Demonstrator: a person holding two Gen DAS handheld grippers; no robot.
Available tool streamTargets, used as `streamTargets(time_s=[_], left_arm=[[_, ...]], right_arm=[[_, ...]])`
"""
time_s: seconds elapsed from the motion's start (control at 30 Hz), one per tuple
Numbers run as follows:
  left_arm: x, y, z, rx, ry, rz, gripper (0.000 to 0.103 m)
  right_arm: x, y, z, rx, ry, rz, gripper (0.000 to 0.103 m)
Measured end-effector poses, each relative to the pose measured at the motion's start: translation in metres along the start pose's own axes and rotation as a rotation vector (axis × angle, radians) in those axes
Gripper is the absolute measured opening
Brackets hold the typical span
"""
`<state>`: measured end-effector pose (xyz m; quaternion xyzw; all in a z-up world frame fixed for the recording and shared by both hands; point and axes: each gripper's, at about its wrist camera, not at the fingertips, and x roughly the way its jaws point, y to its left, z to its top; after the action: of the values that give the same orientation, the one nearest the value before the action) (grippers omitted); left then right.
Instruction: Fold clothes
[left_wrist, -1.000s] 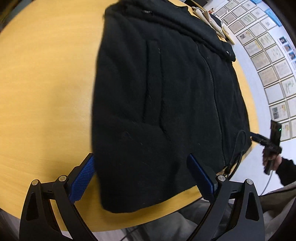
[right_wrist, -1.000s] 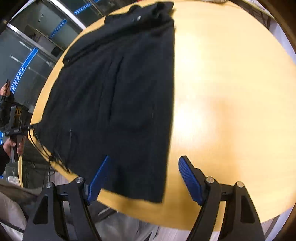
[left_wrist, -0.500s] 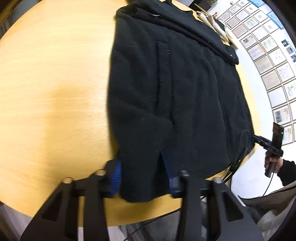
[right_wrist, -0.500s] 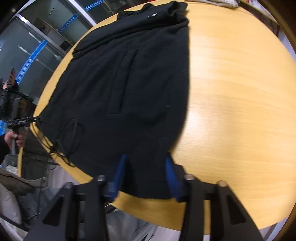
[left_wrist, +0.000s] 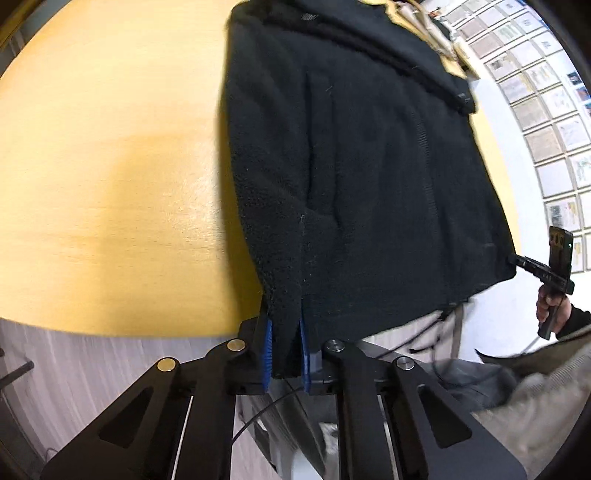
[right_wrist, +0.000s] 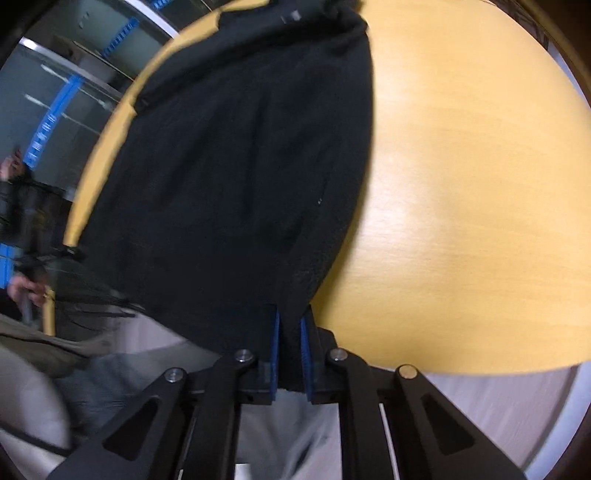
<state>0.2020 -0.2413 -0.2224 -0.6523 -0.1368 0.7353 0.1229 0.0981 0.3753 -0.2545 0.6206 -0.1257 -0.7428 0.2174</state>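
A black fleece jacket (left_wrist: 362, 177) lies spread on a round yellow wooden table (left_wrist: 110, 166), collar at the far side, hem toward me. My left gripper (left_wrist: 285, 347) is shut on the hem's left corner, lifted past the table's near edge. My right gripper (right_wrist: 290, 354) is shut on the hem's right corner of the same jacket (right_wrist: 236, 177), also off the near edge of the table (right_wrist: 461, 184). The other gripper shows at each view's side: the right one (left_wrist: 550, 266) and the left one (right_wrist: 33, 258), blurred.
Light cloth items (left_wrist: 436, 26) lie at the table's far edge. A wall of framed papers (left_wrist: 546, 110) stands at the right. Glass walls with blue signs (right_wrist: 44, 129) are on the left. The person's grey trousers (left_wrist: 517, 387) and cables hang below the table edge.
Both grippers went from open around the jacket's hem corners to shut on them, and have pulled the hem up and back past the table's near edge.
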Motion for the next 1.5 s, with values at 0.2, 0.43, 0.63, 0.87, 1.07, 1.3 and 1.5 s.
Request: streamTargets(time_s=[0.2,0.43,0.63,0.87,1.07,1.3,1.5], left_arm=[[-0.054,-0.02,0.021,-0.028,-0.088,-0.065,0.009],[-0.116,-0.044,0.089,-0.055,-0.283,-0.181,0.009],[-0.151,-0.061,0.155,-0.1,-0.405,-0.249,0.009],[-0.167,-0.048,0.221,-0.18,-0.511,-0.292,0.009],[-0.141,-0.027,0.314,-0.219,-0.525,-0.328,0.009],[-0.105,-0.021,0.403,-0.182,-0.479,-0.318,0.009],[-0.077,-0.011,0.453,-0.15,-0.446,-0.271,0.009]], right_arm=[[-0.063,0.043,0.041,-0.054,-0.16,0.118,0.009],[-0.109,0.063,0.125,-0.115,-0.38,0.221,0.009],[-0.133,0.052,0.176,-0.138,-0.481,0.221,0.009],[-0.15,0.044,0.233,-0.107,-0.579,0.189,0.009],[-0.147,0.031,0.307,-0.083,-0.597,0.085,0.009],[-0.104,0.02,0.376,-0.118,-0.533,-0.118,0.009],[-0.073,-0.007,0.412,-0.082,-0.52,-0.149,0.009]])
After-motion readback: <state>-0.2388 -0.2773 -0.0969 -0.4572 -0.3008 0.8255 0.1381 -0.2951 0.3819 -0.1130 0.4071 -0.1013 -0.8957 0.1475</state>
